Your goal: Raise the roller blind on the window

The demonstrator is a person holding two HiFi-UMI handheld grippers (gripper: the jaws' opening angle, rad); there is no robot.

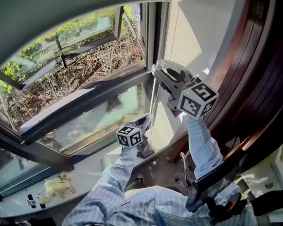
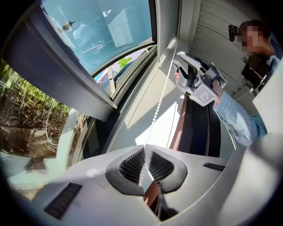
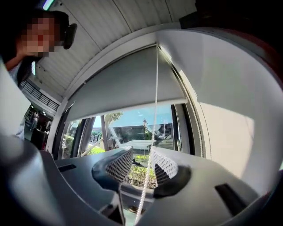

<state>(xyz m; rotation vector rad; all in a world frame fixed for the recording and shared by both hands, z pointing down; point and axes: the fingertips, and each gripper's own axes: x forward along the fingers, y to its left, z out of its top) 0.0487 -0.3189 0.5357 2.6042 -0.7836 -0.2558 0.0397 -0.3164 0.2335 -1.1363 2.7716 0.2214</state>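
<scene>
The grey roller blind [image 3: 128, 84] covers the upper part of the window, and its lower edge [image 1: 51, 19] curves across the top of the head view. A white bead chain [image 2: 161, 97] hangs down the right side of the window frame. My left gripper [image 2: 144, 150] is shut on this chain low down, near the sill [image 1: 147, 118]. My right gripper [image 1: 156, 69] is higher up on the same chain. Its jaws [image 3: 141, 152] stand open, and the chain [image 3: 154, 110] runs between the mesh pads [image 3: 119, 165] without being pressed.
Outside the glass, an open window sash [image 1: 68, 52] hangs over dry shrubs. The window sill [image 1: 87, 173] carries a beige bundle [image 1: 57, 186] and small dark items at the left. A white wall [image 1: 203, 27] and a dark wooden frame [image 1: 255, 76] close in on the right.
</scene>
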